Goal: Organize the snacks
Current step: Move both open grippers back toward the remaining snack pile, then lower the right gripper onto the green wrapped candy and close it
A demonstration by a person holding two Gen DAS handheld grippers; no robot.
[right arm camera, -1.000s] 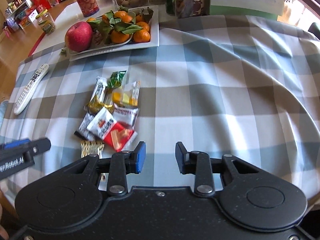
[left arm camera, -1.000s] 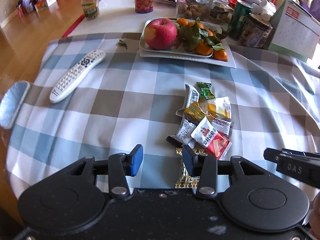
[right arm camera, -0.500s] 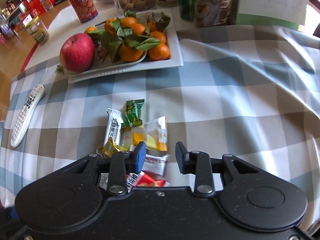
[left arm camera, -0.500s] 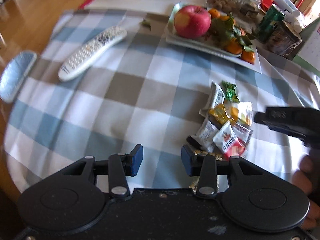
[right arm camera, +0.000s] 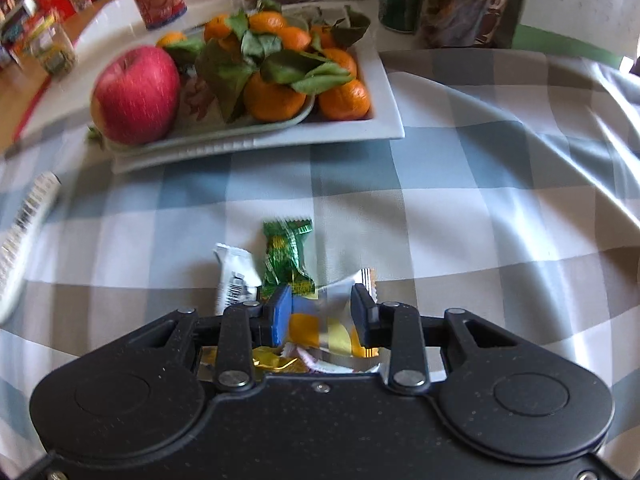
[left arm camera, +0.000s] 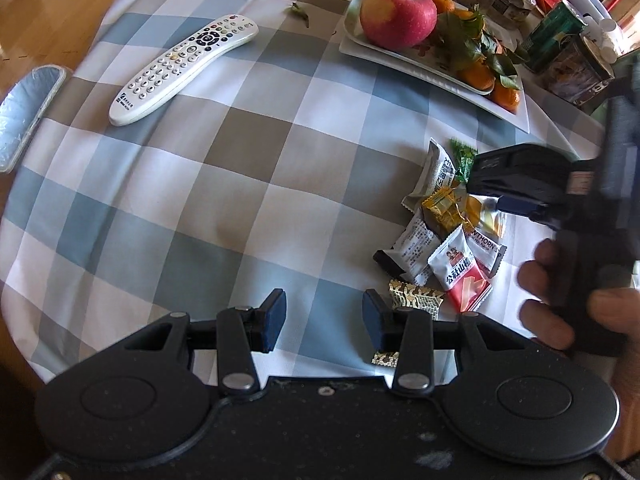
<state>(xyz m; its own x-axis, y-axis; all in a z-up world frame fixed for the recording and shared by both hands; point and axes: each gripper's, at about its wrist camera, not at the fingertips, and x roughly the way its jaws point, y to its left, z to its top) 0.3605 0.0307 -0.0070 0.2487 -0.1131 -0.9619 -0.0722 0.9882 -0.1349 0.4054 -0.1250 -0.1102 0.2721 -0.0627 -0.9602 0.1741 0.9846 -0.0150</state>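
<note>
Several small snack packets [left arm camera: 448, 232] lie in a heap on the checked tablecloth [left arm camera: 248, 184]. My right gripper [right arm camera: 320, 316] hangs low over the heap's far end, jaws opening. A clear packet with orange and yellow pieces [right arm camera: 320, 330] lies between the fingers, and the pads do not press on it. A green candy [right arm camera: 288, 256] and a white packet [right arm camera: 234, 276] lie just beyond the fingertips. My left gripper [left arm camera: 324, 320] stands open over bare cloth left of the heap. A gold patterned packet [left arm camera: 416, 296] lies by its right finger, a red and white packet [left arm camera: 460, 276] beyond.
A white plate [left arm camera: 400, 60] with a red apple [right arm camera: 136, 92] and leafy tangerines stands behind the heap. A white remote [left arm camera: 180, 68] lies at the left, tins [left arm camera: 576, 64] and jars at the back right. A hand [left arm camera: 560, 300] holds the right gripper.
The right gripper has moved from the cloth right of the heap to low over its far end, jaws slightly wider. The left gripper has shifted a little and tilted; its jaws stay apart.
</note>
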